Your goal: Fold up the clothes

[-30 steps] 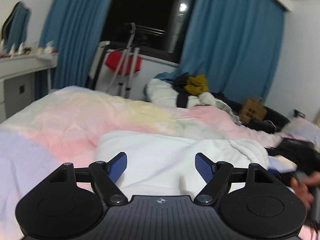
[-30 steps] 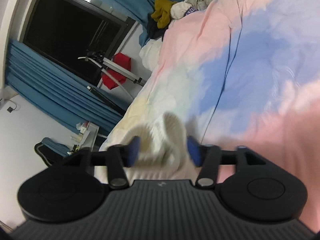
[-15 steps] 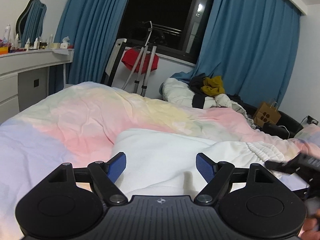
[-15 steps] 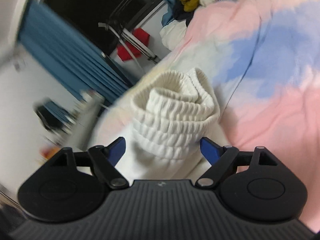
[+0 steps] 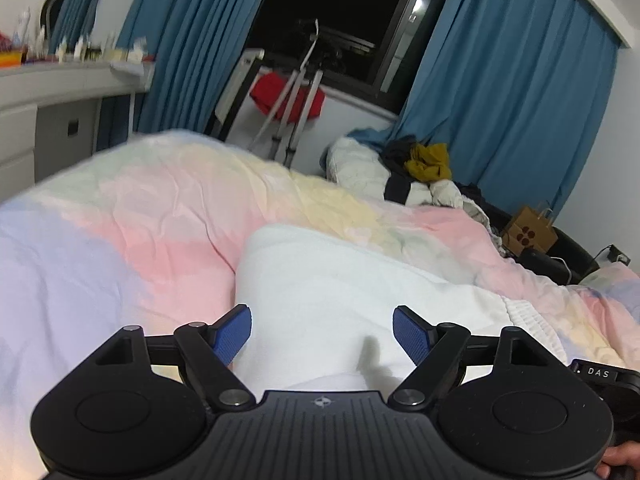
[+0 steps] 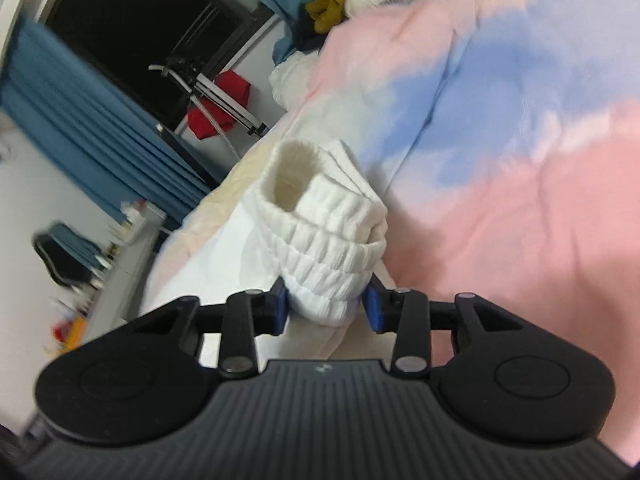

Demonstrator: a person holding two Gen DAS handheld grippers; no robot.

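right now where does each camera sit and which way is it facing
Left wrist: rides the open left claw, low over the white garment, facing the window; a bit of hand shows.
Right wrist: rides the right claw, rolled sideways, pads at the ribbed waistband.
Shared: garment, pastel duvet, red cloth.

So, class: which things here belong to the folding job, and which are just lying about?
Job:
white garment, ribbed cuff
right gripper, shut on the cuff
left gripper, open

Lying about:
yellow garment
red cloth
paper bag
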